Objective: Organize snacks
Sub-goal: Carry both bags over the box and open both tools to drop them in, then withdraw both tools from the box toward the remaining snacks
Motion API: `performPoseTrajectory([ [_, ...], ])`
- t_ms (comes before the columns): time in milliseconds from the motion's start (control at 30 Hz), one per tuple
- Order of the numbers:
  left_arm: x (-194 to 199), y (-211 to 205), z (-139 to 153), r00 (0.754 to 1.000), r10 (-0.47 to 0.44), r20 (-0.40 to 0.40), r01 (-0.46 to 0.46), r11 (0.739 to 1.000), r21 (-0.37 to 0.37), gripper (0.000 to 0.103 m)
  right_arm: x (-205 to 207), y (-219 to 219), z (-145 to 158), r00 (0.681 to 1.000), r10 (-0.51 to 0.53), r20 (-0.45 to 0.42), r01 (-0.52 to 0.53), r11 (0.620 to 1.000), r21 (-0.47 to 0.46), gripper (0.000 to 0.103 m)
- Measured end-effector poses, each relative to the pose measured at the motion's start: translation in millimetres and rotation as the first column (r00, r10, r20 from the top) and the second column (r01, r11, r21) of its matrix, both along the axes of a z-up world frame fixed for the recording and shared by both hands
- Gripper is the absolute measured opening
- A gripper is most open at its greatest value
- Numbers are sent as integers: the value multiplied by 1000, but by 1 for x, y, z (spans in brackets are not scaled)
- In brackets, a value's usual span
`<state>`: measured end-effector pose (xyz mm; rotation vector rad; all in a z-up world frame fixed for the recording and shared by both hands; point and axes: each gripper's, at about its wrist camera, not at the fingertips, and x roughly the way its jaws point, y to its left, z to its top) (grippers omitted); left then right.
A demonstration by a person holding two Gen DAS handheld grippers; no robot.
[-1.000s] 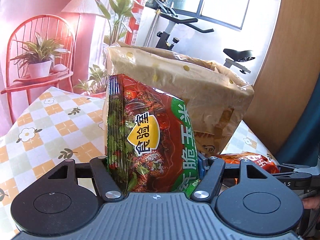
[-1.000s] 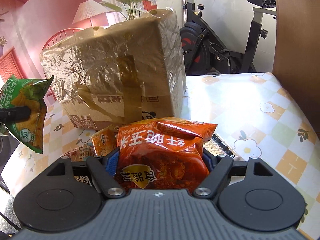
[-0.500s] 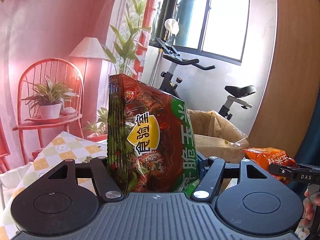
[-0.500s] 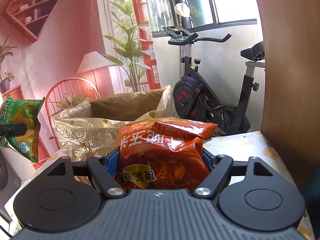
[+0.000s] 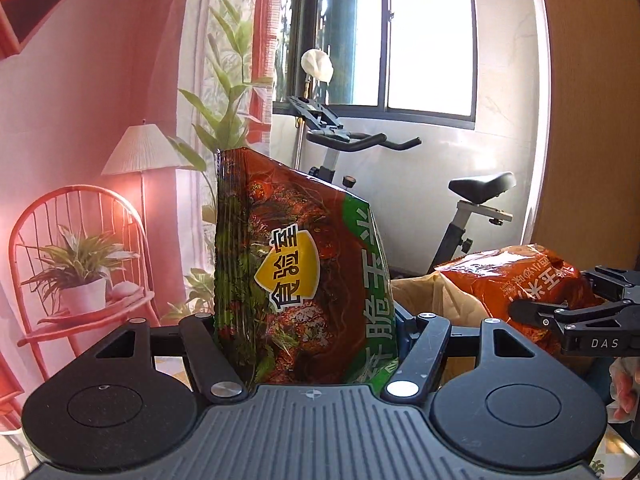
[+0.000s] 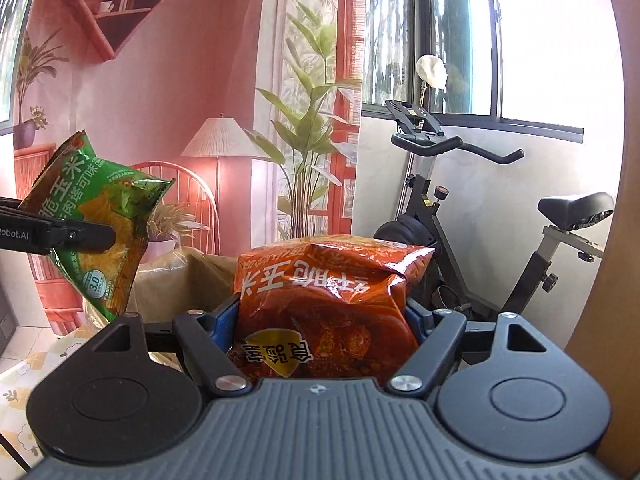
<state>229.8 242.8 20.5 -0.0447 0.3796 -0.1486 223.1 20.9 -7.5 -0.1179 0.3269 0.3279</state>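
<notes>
An exercise bike is standing at 2 o'clock before a window. A floor lamp is glowing at 11 o'clock beside a tall leafy plant. A red chair is carrying a potted plant at 9 o'clock. Wall shelves are hanging at 10 o'clock.
</notes>
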Motion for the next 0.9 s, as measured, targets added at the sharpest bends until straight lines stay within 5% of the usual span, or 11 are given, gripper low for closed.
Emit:
performPoseTrajectory([
  [433, 82, -17, -34, 987, 53, -150, -39, 995, 94, 73, 73, 34, -45, 989, -26, -147, 15, 997, -79, 79],
  [633, 93, -18, -44, 981, 66, -181, -48, 994, 101, 88, 79, 29, -50, 982, -29, -189, 20, 999, -48, 87],
  [900, 81, -9, -40, 979, 85, -185, -72, 994, 79, 90, 64, 15, -37, 983, -33, -178, 38, 999, 22, 90],
])
